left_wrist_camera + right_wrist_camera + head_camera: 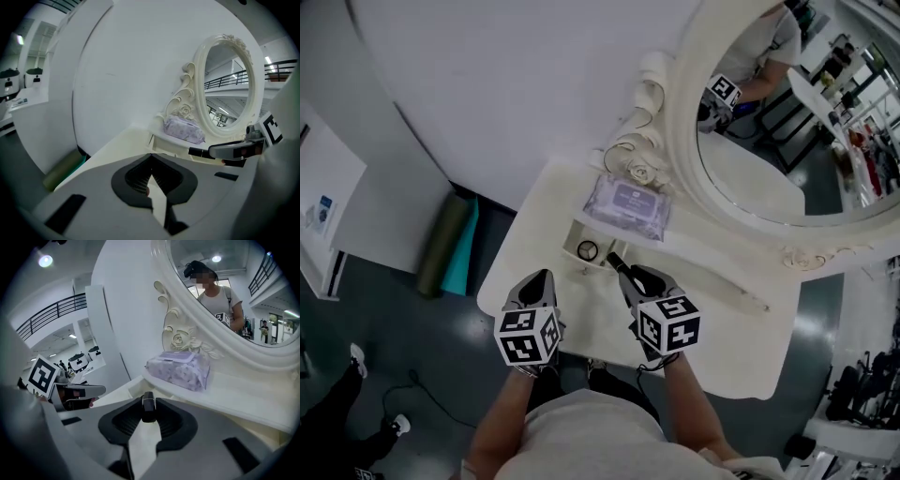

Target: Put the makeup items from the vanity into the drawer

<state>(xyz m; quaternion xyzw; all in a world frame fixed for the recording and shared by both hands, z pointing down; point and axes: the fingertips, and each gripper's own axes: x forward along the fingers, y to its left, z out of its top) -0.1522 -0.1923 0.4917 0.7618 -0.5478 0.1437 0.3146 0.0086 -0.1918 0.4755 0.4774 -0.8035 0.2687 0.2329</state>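
**A:** Where is the item, and what has hold of it?

**B:** The dark makeup tube [148, 405] lies lengthwise between the tips of our right tool [626, 274]. The jaws stand partly closed and press on it from both sides. One end sticks out ahead of the tips. The tube hangs above the desk [722, 347], just short of what we judge to be the open drawer [574, 236]. A small round thing [588, 250] lies in that drawer.

**A:** And the left tool?

**B:** Our left tool [541, 278] has its jaws together at the tips, with nothing between them. It hovers beside the right tool, over the desk's front part.

**A:** How do we do this step well?

**B:** We hold the pressure steady, since only the tips grip the tube. We bring the tube over the drawer's opening. We lower it clear of the rim and the round thing, then part the jaws. We mind the pack of wipes [628, 206] just behind the drawer.
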